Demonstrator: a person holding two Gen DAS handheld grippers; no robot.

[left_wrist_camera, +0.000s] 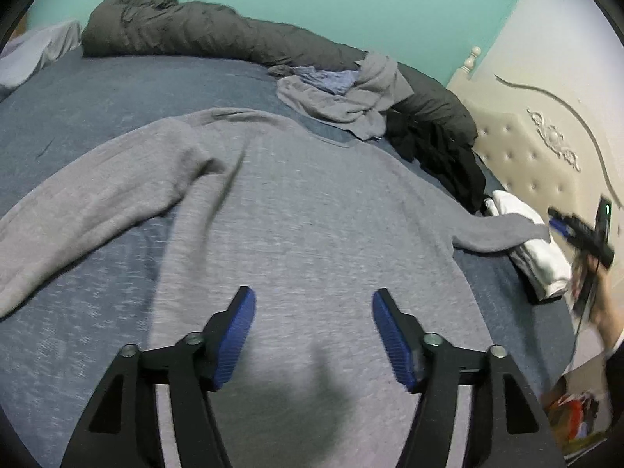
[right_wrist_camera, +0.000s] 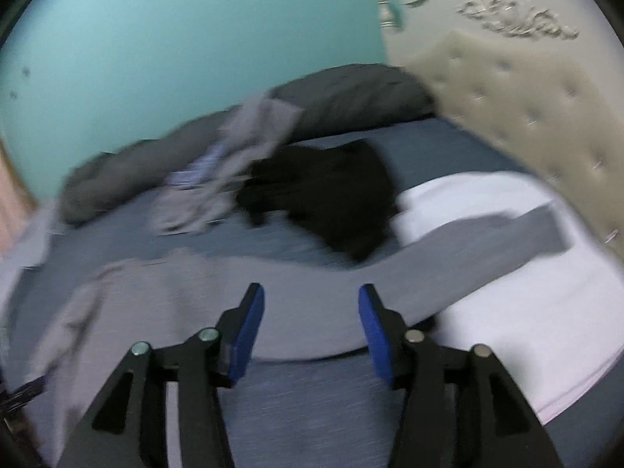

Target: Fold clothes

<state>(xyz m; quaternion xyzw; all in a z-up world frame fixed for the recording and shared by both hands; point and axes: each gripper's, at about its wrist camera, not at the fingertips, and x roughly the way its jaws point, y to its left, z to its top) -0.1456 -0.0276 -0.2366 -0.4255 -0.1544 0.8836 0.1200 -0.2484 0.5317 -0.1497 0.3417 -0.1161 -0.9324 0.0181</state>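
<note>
Jaws: both pairs wide apart, nothing held.
We log grey sweater (left_wrist_camera: 296, 210) flat under L gripper (left_wrist_camera: 314, 304); its sleeve (right_wrist_camera: 448, 249) runs rightward ahead of R gripper (right_wrist_camera: 312, 300), nearer arm.

Left wrist view: looks forward and down along its own fingers (left_wrist_camera: 241, 335) from close above the sweater (left_wrist_camera: 296, 210), whose body fills the centre of the frame. The teal wall (left_wrist_camera: 312, 4) runs across the top and the headboard (left_wrist_camera: 526, 140) stands at right. The right gripper (left_wrist_camera: 561, 230) shows small at the right edge.

Right wrist view: looks forward along its own fingers (right_wrist_camera: 249, 335) from low over the bed (right_wrist_camera: 312, 397), blurred, facing the corner where the wall (right_wrist_camera: 175, 39) meets the headboard (right_wrist_camera: 526, 117) at upper right.

Shared: one sweater sleeve (right_wrist_camera: 448, 257), black clothes (right_wrist_camera: 331, 202), grey clothes (right_wrist_camera: 234, 163), white cloth (right_wrist_camera: 526, 331), dark duvet (right_wrist_camera: 351, 93).
</note>
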